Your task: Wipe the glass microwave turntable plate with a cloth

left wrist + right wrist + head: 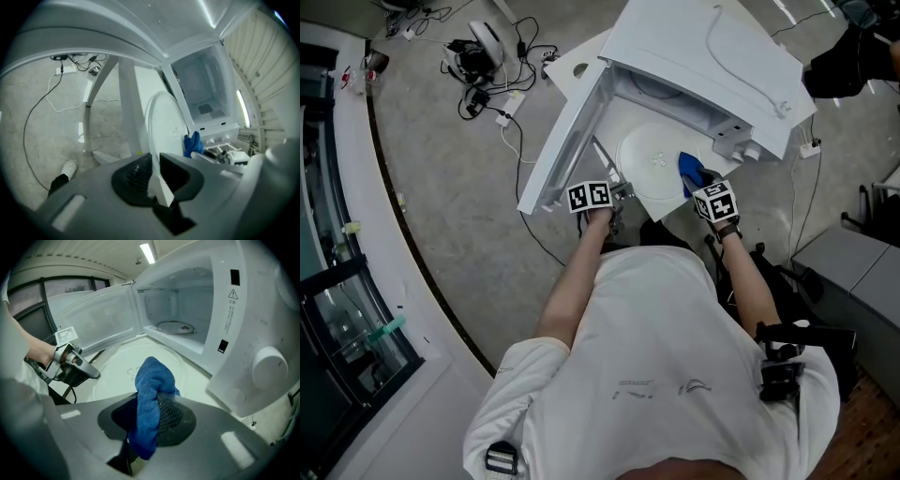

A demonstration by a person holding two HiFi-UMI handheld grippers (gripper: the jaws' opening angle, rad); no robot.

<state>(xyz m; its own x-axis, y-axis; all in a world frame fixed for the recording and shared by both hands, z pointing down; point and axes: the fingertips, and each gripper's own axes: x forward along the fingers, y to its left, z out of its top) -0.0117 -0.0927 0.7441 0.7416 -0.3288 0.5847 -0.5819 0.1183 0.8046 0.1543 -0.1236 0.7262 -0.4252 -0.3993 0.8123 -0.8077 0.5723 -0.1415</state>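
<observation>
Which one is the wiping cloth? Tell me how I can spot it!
Find the big white microwave with its door open. Right in front of it is a round, see-through glass plate. The cloth is at the plate's right edge, pinched in the right gripper. It is the only bright blue, fuzzy thing among all that white.

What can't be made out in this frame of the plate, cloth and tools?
Right gripper view: the cloth, bunched in the right tool, covers where it would meet the plate; contact unclear.
Left gripper view: the left tool holds the plate nearly edge-on; smears cannot be judged.
Right gripper view: the warning label on the microwave is too small to read.
Head view: the marker cube hides the left tool's jaws.
</observation>
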